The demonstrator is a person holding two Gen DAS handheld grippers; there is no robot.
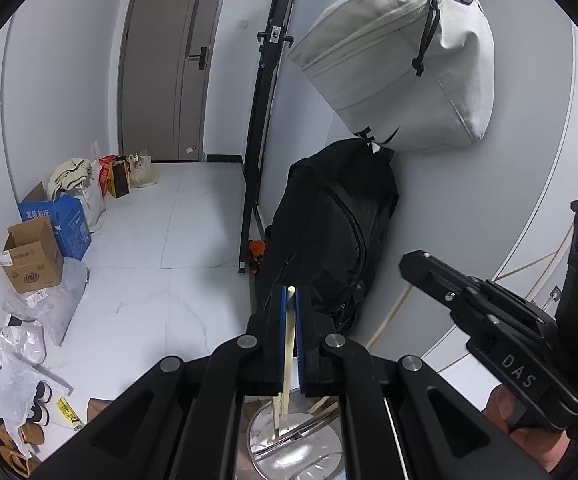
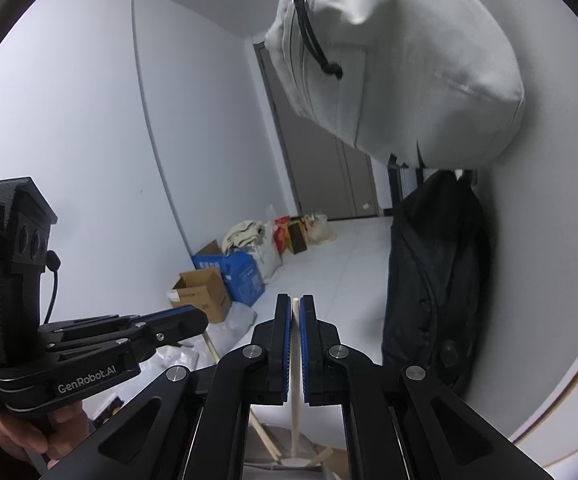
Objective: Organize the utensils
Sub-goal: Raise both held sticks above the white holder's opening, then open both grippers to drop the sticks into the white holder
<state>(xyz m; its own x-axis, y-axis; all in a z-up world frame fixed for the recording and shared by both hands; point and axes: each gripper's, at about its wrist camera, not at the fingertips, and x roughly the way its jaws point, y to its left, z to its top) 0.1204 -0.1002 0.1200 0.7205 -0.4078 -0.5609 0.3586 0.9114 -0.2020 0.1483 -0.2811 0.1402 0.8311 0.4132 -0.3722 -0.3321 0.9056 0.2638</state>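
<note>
- Your left gripper (image 1: pixel 289 300) sits at the bottom centre of the left wrist view, its blue-padded jaws pressed together on a pale wooden chopstick (image 1: pixel 287 344) that runs upright between the pads, its tip just clearing the fingertips.
- Below those jaws, at the bottom edge of that view, the chopstick drops toward a shiny metal utensil holder (image 1: pixel 297 440), where other sticks lean inside; whether it touches the metal you cannot tell.
- Your right gripper (image 2: pixel 295 304) fills the bottom centre of the right wrist view, its jaws likewise pinching a second wooden chopstick (image 2: pixel 295 392), which stands upright and runs down toward the holder's rim (image 2: pixel 309 462) at the bottom edge.
- In the left wrist view your right gripper shows at the right edge, marked "DAS"; in the right wrist view your left gripper appears at the lower left, marked "GenRobot.AI", with your hand (image 2: pixel 33 436) around its handle.
- A grey bag (image 1: pixel 401 60) hangs in the upper right of the left wrist view, with a black backpack (image 1: pixel 329 236) directly under it against the wall.
- Cardboard boxes (image 1: pixel 33 256) and plastic bags line the floor at the left of the frame, before a brown door (image 1: pixel 169 60) in the upper left.
</note>
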